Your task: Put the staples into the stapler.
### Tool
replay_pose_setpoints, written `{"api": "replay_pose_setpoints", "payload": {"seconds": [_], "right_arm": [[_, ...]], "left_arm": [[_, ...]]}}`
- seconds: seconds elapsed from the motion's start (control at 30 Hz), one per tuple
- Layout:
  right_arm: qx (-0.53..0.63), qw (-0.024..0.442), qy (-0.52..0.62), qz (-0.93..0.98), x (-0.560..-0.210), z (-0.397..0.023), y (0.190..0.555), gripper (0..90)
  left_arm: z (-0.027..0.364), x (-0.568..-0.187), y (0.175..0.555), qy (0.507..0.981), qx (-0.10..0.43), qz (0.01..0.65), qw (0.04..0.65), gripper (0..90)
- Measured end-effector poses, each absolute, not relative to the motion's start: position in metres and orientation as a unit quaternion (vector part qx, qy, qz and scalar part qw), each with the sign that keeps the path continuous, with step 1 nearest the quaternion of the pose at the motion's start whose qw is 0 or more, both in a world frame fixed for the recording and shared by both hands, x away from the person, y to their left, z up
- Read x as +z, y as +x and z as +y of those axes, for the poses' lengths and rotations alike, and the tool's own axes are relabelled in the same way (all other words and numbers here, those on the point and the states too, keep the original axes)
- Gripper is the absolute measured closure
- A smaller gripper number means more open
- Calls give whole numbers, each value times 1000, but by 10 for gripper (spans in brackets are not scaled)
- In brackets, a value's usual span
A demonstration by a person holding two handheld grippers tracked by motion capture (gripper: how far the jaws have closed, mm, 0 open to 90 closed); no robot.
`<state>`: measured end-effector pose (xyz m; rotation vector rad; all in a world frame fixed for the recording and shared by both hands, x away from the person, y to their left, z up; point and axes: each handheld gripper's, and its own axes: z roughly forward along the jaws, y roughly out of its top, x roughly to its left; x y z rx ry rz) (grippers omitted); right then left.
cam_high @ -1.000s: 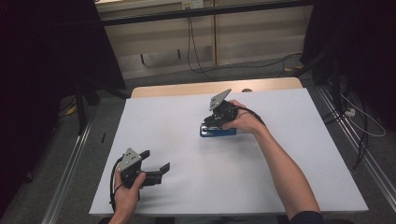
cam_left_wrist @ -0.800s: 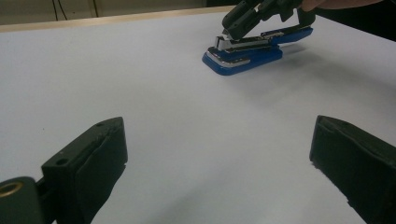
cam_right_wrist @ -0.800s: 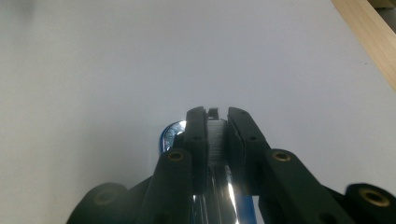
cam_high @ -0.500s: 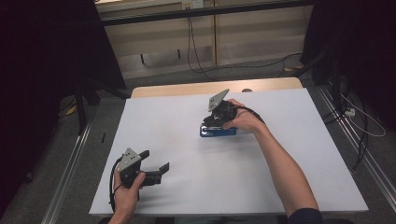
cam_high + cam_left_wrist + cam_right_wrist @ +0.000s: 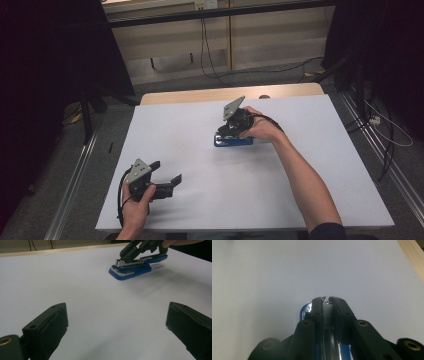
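Note:
A blue stapler [image 5: 233, 142] lies on the white table [image 5: 190, 125], right of the middle. In the left gripper view the stapler [image 5: 130, 270] shows its upper blue arm tilted up off the base. My right gripper [image 5: 224, 131] comes down on its front end from the right. In the right gripper view this gripper [image 5: 327, 300] is shut on the silvery metal part of the stapler [image 5: 327, 313]. My left gripper [image 5: 166, 171] rests near the table's front left, pointing right. Its jaws stand wide open with bare table between them [image 5: 116, 315].
A wooden strip [image 5: 225, 94] runs along the table's far edge. Metal rails [image 5: 75, 175] flank the table on both sides. Cables [image 5: 210, 60] lie on the floor behind. A broad bare stretch of white table separates the two grippers.

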<state>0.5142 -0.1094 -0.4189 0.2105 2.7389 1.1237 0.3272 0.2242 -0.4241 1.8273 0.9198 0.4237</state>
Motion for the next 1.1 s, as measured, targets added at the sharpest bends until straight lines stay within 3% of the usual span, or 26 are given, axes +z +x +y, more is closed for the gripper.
{"api": "replay_pose_setpoints", "payload": {"seconds": [1.1], "right_arm": [[383, 83, 84, 916, -421, -110, 517, 768]], "left_arm": [[225, -424, 327, 756, 175, 383, 501, 43]]}}
